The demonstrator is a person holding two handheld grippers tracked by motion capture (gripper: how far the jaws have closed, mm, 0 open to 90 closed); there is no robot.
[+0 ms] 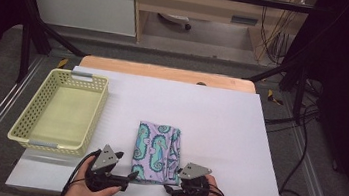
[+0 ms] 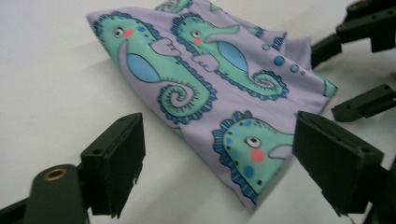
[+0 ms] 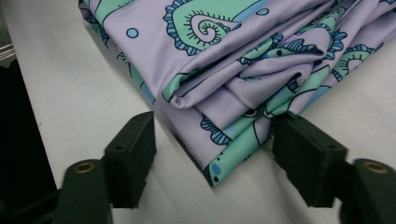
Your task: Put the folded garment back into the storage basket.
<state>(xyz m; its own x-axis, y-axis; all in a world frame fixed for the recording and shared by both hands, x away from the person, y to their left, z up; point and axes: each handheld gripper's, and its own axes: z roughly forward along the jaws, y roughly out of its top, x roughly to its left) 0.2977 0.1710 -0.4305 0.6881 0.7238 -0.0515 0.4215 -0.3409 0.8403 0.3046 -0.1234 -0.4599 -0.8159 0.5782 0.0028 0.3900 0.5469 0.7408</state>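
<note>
Lying folded on the white table (image 1: 219, 123), right of the yellow basket (image 1: 59, 114), the seahorse cloth (image 1: 156, 151) looks soft, light and floppy. Both grippers, left (image 1: 128, 176) and right (image 1: 171, 188), gape around its 2 near corners, good places to pinch.

One folded seahorse cloth (image 1: 156, 152), one yellow basket (image 1: 93, 116), two hand-held grippers.

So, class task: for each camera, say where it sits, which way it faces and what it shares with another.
High view: above the person's side, facing forward and down on the table; hands and both tongs show.
Left gripper view: on the left tongs, facing the folded seahorse cloth.
Right gripper view: on the right tongs, facing the cloth's layered corner.
Shared: the cloth.
</note>
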